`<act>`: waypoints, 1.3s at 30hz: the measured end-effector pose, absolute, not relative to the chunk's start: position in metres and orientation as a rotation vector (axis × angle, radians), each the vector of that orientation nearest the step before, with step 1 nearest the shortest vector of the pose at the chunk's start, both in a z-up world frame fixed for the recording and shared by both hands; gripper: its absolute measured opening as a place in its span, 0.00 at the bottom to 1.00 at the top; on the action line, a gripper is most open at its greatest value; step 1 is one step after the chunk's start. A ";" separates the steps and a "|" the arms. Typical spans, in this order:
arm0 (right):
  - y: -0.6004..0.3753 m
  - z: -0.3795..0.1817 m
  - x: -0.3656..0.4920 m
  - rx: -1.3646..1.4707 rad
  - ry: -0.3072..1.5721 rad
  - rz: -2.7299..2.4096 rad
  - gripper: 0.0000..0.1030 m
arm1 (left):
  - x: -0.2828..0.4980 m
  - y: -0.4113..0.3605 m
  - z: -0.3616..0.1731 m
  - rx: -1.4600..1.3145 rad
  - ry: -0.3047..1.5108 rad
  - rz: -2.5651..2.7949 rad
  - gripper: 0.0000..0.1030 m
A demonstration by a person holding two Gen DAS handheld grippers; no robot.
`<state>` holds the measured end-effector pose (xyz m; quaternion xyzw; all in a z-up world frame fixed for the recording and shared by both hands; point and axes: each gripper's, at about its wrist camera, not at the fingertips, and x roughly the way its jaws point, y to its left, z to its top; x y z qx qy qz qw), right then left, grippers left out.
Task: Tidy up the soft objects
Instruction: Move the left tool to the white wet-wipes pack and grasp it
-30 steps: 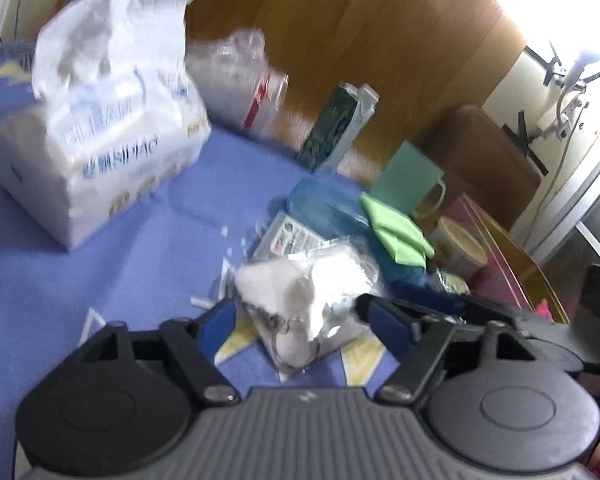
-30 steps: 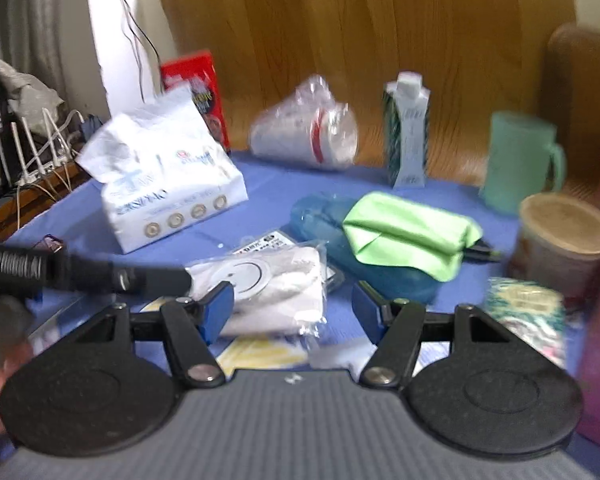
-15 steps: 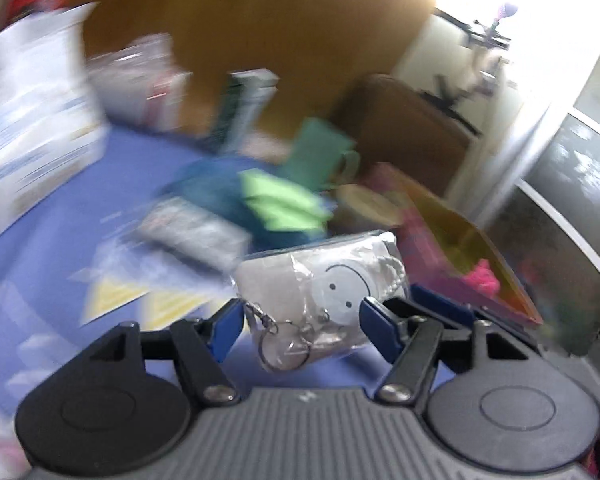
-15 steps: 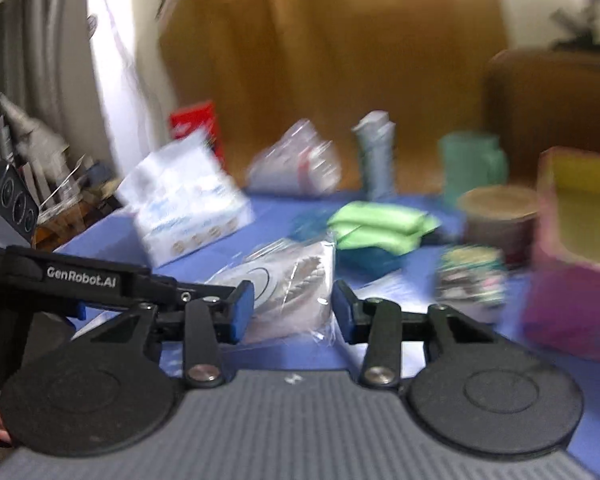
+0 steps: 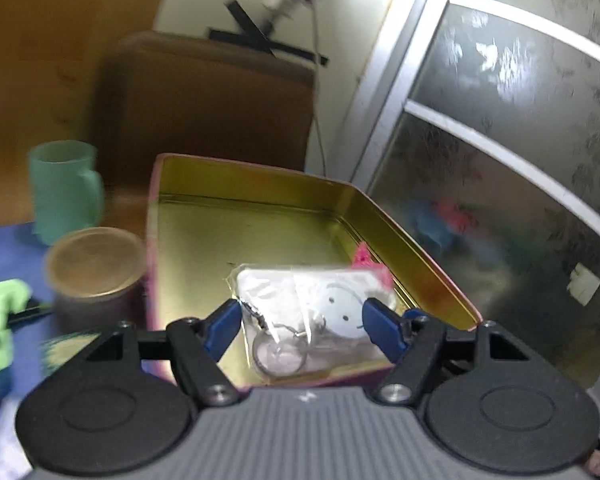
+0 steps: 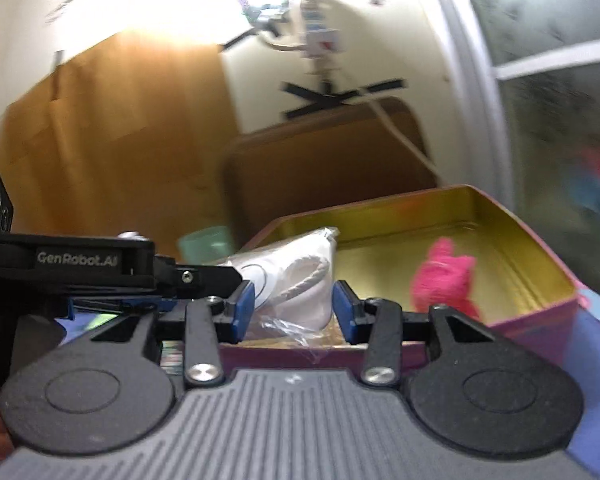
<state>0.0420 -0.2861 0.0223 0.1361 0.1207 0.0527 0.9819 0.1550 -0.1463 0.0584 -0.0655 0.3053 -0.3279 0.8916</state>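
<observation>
2 grippers share 1 crinkly clear pouch (image 5: 312,312) of soft white cloth.
Left gripper (image 5: 300,326) opening around it, right gripper (image 6: 293,310) clamping it — over the gold-lined tin (image 5: 260,216), fuzzy pink toy (image 6: 444,280) far right.

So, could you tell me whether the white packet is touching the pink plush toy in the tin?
Apart. The right wrist view shows bare gold floor of the tin between the white packet and the pink plush toy.

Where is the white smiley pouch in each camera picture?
Left wrist: the white pouch sits low in the middle, between the left claw's pads, over the tin.
Right wrist: low middle-left, between the right claw's pads.
Shared landmark: the pink toy in the tin.
</observation>
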 end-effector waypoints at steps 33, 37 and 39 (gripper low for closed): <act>-0.124 -0.011 0.043 0.026 0.585 0.484 0.77 | 0.112 0.030 0.000 -0.188 0.713 -0.403 0.73; -0.116 -0.013 0.047 -0.038 0.571 0.458 0.67 | 0.095 0.021 -0.001 -0.165 0.718 -0.431 0.70; -0.118 -0.014 0.042 -0.059 0.559 0.438 0.61 | 0.085 0.017 -0.001 -0.157 0.717 -0.435 0.70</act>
